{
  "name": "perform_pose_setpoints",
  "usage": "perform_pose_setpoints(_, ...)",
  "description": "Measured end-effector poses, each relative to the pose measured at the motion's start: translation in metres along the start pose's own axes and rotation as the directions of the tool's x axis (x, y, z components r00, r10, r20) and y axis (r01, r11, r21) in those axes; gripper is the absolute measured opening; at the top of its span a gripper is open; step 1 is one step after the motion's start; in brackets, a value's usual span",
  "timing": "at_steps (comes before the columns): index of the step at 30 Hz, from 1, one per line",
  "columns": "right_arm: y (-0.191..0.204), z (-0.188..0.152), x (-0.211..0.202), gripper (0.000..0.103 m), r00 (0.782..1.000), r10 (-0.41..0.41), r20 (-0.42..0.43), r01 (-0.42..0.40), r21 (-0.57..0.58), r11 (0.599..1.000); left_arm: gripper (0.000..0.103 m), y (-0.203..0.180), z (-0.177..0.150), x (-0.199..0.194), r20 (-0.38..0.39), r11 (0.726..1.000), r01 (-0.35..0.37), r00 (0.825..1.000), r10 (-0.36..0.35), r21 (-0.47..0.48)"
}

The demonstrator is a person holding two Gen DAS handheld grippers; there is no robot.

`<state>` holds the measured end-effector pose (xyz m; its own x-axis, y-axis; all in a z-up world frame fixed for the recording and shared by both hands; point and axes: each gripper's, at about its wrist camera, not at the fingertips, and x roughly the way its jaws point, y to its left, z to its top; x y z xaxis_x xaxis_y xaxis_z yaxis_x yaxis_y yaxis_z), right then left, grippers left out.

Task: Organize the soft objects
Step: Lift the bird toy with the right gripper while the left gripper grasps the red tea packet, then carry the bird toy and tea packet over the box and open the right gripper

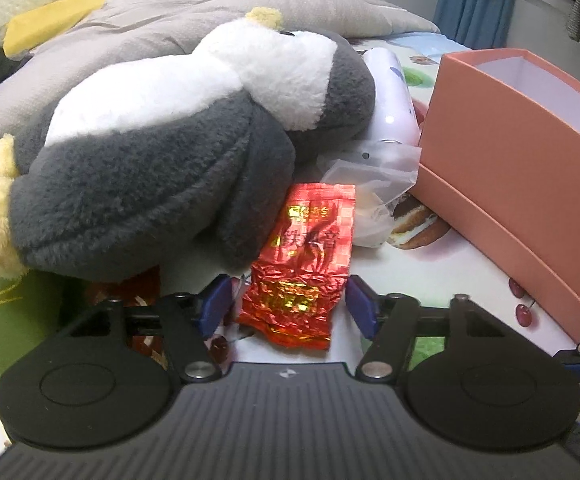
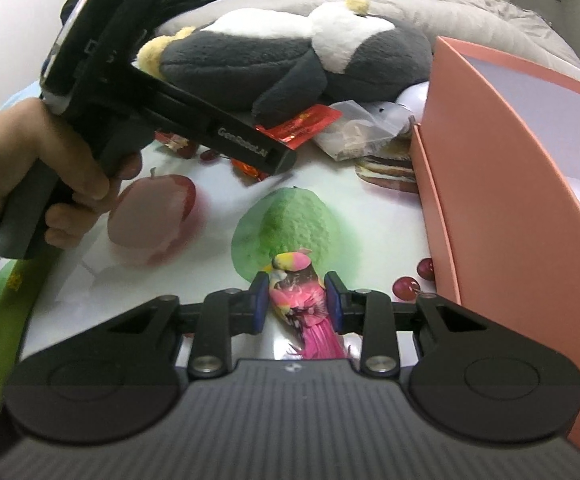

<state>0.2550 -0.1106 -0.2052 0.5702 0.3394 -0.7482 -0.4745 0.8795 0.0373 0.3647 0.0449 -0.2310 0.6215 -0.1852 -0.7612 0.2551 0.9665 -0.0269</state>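
A red foil packet lies on the printed sheet, partly under a grey-and-white penguin plush. My left gripper is open, its blue pads on either side of the packet's near end without squeezing it. In the right wrist view the same plush and packet lie further back. My right gripper is shut on a pink feathered bird toy, just above the sheet. A hand holds the left tool at the left.
An open salmon-pink box stands at the right, close beside the right gripper. A clear plastic bag and a pale lilac bottle lie between plush and box. A grey duvet fills the back.
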Motion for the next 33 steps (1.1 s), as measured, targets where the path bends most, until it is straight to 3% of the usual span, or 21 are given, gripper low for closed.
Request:
perform_pose_setpoints(8,0.0,-0.001,-0.011,0.034,1.0,-0.008,0.014,0.008,0.02,1.0,0.06,-0.01,-0.008,-0.014,0.012,0.999,-0.019,1.0,0.019,-0.03)
perform_pose_setpoints(16,0.0,-0.007,-0.032,0.034,1.0,-0.014,0.023,0.013,0.064,0.998,0.06,-0.018,-0.027,-0.054,0.042,0.992,-0.013,0.999,0.018,-0.126)
perform_pose_setpoints(33,0.007,-0.028,-0.092,0.034,0.998,-0.023,0.053,0.016,0.126,0.992,0.06,-0.042,-0.087,-0.15,0.054,0.939,-0.004,0.998,0.024,-0.345)
